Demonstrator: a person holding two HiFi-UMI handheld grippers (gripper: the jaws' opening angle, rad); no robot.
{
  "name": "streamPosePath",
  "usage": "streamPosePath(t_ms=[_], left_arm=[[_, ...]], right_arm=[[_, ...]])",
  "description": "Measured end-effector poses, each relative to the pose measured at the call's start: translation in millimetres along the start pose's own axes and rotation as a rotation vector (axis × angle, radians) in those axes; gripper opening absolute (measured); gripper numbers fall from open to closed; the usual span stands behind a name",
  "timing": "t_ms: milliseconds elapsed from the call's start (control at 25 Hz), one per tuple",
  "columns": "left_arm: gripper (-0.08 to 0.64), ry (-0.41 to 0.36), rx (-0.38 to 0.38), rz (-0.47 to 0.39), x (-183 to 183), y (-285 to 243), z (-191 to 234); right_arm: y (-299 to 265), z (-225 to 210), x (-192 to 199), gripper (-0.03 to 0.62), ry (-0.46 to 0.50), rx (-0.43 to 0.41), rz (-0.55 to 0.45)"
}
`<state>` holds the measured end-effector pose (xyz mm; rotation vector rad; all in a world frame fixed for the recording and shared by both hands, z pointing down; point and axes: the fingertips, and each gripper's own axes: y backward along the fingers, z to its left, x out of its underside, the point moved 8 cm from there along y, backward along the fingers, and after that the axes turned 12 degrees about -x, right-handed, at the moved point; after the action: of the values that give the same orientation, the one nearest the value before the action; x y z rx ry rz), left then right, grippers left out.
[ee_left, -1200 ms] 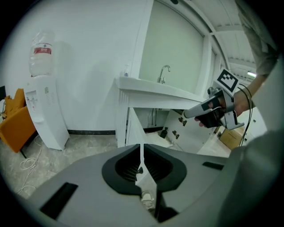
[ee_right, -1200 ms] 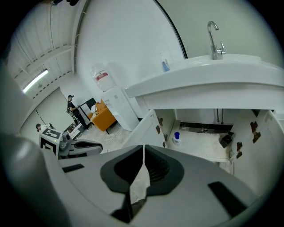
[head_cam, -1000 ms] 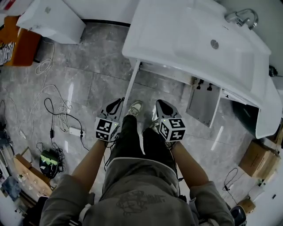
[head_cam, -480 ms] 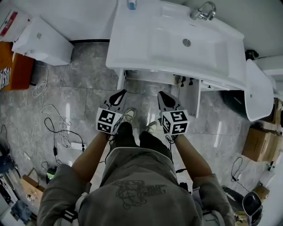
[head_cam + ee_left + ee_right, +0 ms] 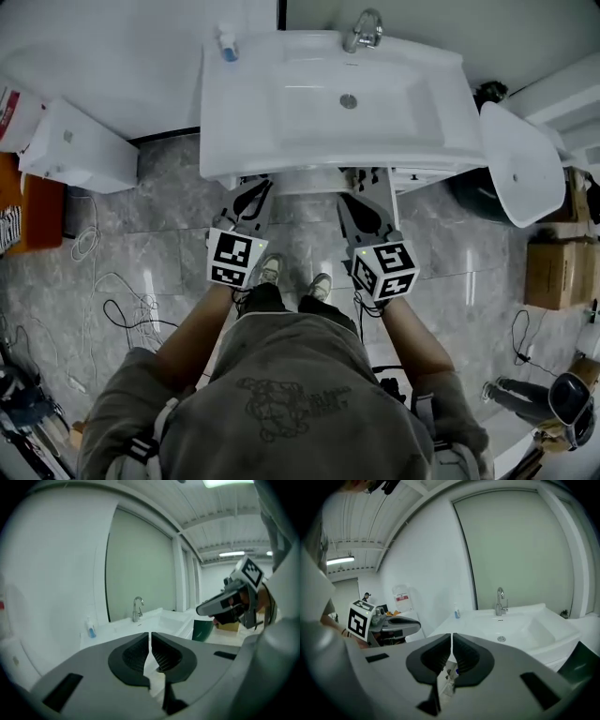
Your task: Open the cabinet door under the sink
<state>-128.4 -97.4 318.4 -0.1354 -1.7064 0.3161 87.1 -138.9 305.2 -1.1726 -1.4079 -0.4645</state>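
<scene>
The white sink [image 5: 281, 103] with a chrome faucet [image 5: 364, 28] fills the top of the head view. Its basin hides most of the cabinet below; only a grey door panel [image 5: 388, 192] juts out under the front rim. My left gripper [image 5: 251, 190] and right gripper [image 5: 354, 199] are held side by side just in front of that rim, both pointing at the sink. Both are shut with nothing between the jaws. In the left gripper view the left gripper [image 5: 150, 637] faces the sink [image 5: 154, 620]. In the right gripper view the right gripper [image 5: 452, 637] faces the sink [image 5: 520, 627].
A blue soap bottle [image 5: 228, 42] stands on the sink's back left corner. A white fixture [image 5: 70, 145] sits on the floor at left, a second white basin [image 5: 520, 164] and a cardboard box [image 5: 558, 272] at right. Cables [image 5: 122, 300] trail over the grey tiles.
Both grippers have risen and moved forward to the sink's front edge. The person has stepped closer, so the sink now sits centred in the head view.
</scene>
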Motion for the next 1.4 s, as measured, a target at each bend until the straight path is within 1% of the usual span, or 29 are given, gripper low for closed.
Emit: streamPosePath(t_ms=[40, 80, 120, 320, 360, 560, 680, 760, 880, 960, 1080, 1400], left_arm=[[0.031, -0.051, -0.001, -0.024, -13, 0, -4], [0.031, -0.083, 0.006, -0.049, -24, -1, -8], [0.031, -0.097, 0.017, -0.07, -34, -1, -11], [0.031, -0.064, 0.075, -0.151, -78, 7, -22], [0.031, -0.068, 0.085, -0.168, -86, 9, -24], [0.031, -0.181, 0.109, -0.275, -125, 25, -44], [0.031, -0.2, 0.148, -0.339, -147, 37, -53], [0.031, -0.211, 0.172, -0.383, -162, 46, -57], [0.031, -0.249, 0.186, -0.439, -179, 62, -59], [0.031, -0.261, 0.19, -0.452, -185, 70, -59], [0.031, -0.259, 0.191, -0.451, -188, 76, -58], [0.031, -0.259, 0.212, -0.449, -191, 78, -54]], right_arm=[[9, 1, -10, 0.032, -0.008, 0.011, -0.02], [17, 2, -19, 0.032, -0.008, 0.025, -0.04], [25, 3, -29, 0.032, -0.001, 0.037, -0.061], [65, 18, -67, 0.032, 0.081, 0.074, -0.15], [73, 22, -73, 0.032, 0.101, 0.08, -0.164], [109, 47, -102, 0.032, 0.199, 0.099, -0.205], [125, 64, -120, 0.032, 0.216, 0.105, -0.265], [134, 73, -130, 0.032, 0.233, 0.131, -0.298], [153, 83, -135, 0.032, 0.257, 0.155, -0.339], [166, 88, -134, 0.032, 0.271, 0.16, -0.369], [178, 93, -137, 0.032, 0.301, 0.186, -0.403], [183, 94, -142, 0.032, 0.314, 0.234, -0.429]])
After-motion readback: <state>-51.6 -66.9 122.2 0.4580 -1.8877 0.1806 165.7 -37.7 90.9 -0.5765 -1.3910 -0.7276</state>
